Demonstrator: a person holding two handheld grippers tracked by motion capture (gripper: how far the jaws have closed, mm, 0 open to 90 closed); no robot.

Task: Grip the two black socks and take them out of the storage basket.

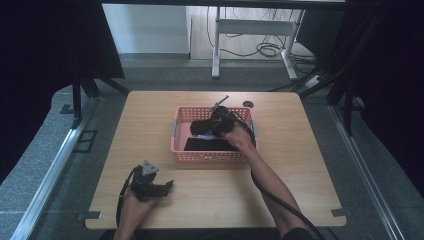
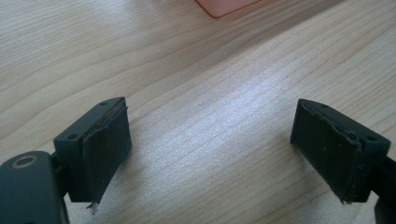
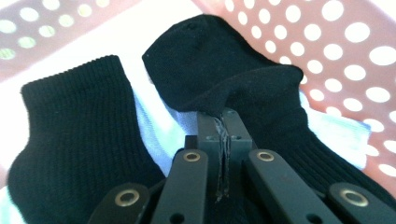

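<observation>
A pink perforated basket (image 1: 210, 157) stands at the middle of the wooden table (image 1: 150, 125). Inside it lie black socks (image 1: 204, 145) on a pale cloth (image 3: 154, 126). My right gripper (image 1: 217, 125) reaches down into the basket. In the right gripper view its jaws (image 3: 220, 115) are shut on a fold of one black sock (image 3: 219, 70), with a second black sock (image 3: 79, 121) lying to the left. My left gripper (image 1: 166, 186) rests low over the bare table near the front left. Its jaws (image 2: 210, 149) stand wide open with nothing between them, and a corner of the basket (image 2: 224, 5) lies ahead.
A small dark round disc (image 1: 248, 104) sits on the table behind the basket. Bare wood surrounds the basket on all sides. Black frame struts (image 1: 80, 95) and dark curtains flank the table, and a white desk frame (image 1: 216, 50) stands on the floor beyond.
</observation>
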